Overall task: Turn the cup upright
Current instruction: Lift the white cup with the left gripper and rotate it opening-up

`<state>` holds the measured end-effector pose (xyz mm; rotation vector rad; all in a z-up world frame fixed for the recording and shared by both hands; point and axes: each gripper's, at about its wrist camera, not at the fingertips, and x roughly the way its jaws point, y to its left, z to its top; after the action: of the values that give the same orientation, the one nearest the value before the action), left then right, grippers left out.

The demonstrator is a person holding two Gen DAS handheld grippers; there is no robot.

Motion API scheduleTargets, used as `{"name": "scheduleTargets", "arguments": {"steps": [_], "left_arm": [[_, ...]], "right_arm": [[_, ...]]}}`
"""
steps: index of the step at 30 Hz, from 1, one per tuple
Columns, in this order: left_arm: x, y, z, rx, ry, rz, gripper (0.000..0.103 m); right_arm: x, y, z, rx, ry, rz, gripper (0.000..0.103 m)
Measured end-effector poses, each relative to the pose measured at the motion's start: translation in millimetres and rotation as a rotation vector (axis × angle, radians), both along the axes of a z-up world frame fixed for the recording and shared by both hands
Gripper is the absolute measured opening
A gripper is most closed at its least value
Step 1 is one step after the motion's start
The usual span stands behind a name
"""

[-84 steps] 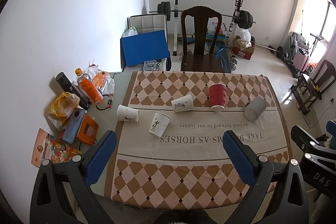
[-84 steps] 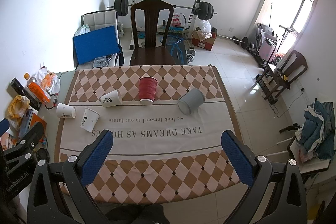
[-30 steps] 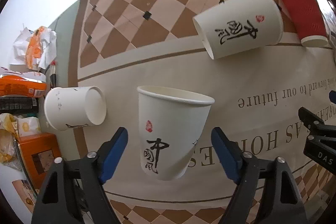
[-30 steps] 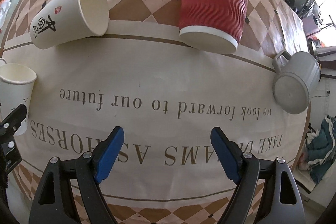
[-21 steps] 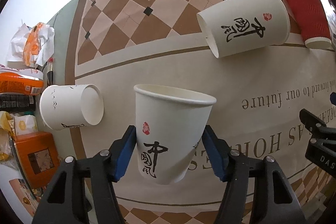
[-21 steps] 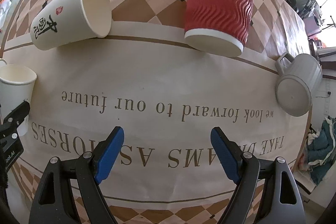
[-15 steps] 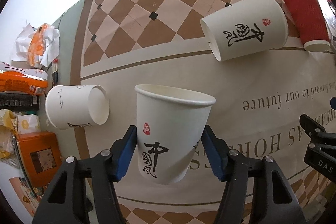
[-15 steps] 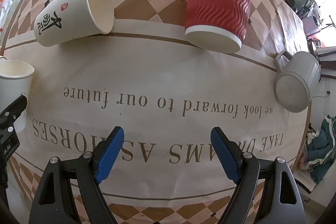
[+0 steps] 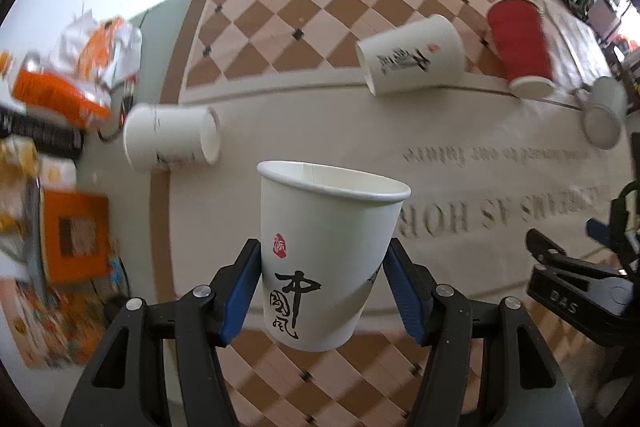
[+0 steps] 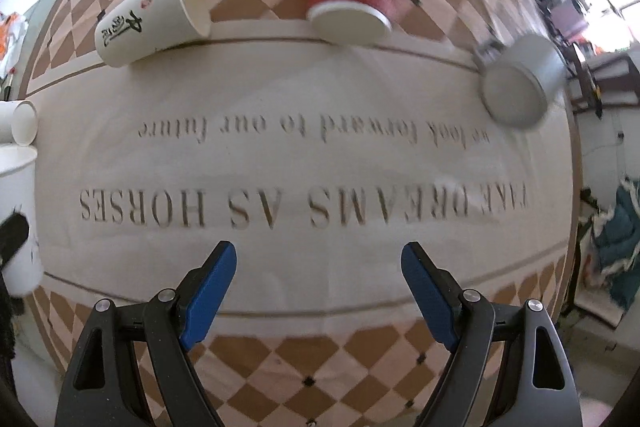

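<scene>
The white paper cup [image 9: 326,259] with black calligraphy and a red seal stands mouth-up, leaning slightly, clenched at its lower half between the blue pads of the left tongs [image 9: 322,291], over the near part of the tabletop [image 9: 480,195] where the cream band of the cloth meets the brown checks; whether its base touches the cloth cannot be told. Just beyond it to the left, a plain white cup [image 9: 172,139] lies on its side with its mouth turned toward the right. Farther back, another calligraphy cup [image 9: 410,55] lies on its side, its mouth to the left in the left wrist view, and next to it a red ribbed cup [image 9: 520,47] sits mouth-down. A grey mug [image 10: 520,83] lies tipped over near the far right edge of the cloth. The right tongs [image 10: 318,291] are spread wide and released, gripping nothing, above the printed words on the cloth [image 10: 304,163]. Orange packets and a box [image 9: 74,235] crowd the left edge
</scene>
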<state>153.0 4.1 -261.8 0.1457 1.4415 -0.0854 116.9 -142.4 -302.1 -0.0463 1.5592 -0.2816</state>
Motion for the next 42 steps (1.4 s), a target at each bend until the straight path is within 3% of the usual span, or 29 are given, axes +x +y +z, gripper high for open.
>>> {"name": "scheduleTargets", "arguments": {"steps": [6,14,27,33,42], "left_arm": [[-41.3,-9.3,-2.5,-0.08,0.052,0.049,0.059],[-77.7,-40.7,-24.3,-0.142,0.145,0.126,0.059],[-69.9,-118.5,-52.2,-0.146,0.218,0.151,0.059],[-62.8,-129.7,-72.9,-0.229,0.291,0.243,0.059],[-57.7,-131.2,-83.0,-0.252,0.309,0.258,0.062]], "right_arm": [[-39.5,-29.5,13.2,-0.029,-0.011,-0.094,0.086],[-72.1,-81.0,1.7,-0.045,0.017,-0.162,0.086],[-80.5,-169.4,-21.3,-0.036,0.051,-0.217,0.086],[-80.6,-195.6,-31.2,-0.028,0.067,-0.232,0.086],[-81.5,-211.8,-37.2,-0.019,0.069,-0.219,0.086]]}}
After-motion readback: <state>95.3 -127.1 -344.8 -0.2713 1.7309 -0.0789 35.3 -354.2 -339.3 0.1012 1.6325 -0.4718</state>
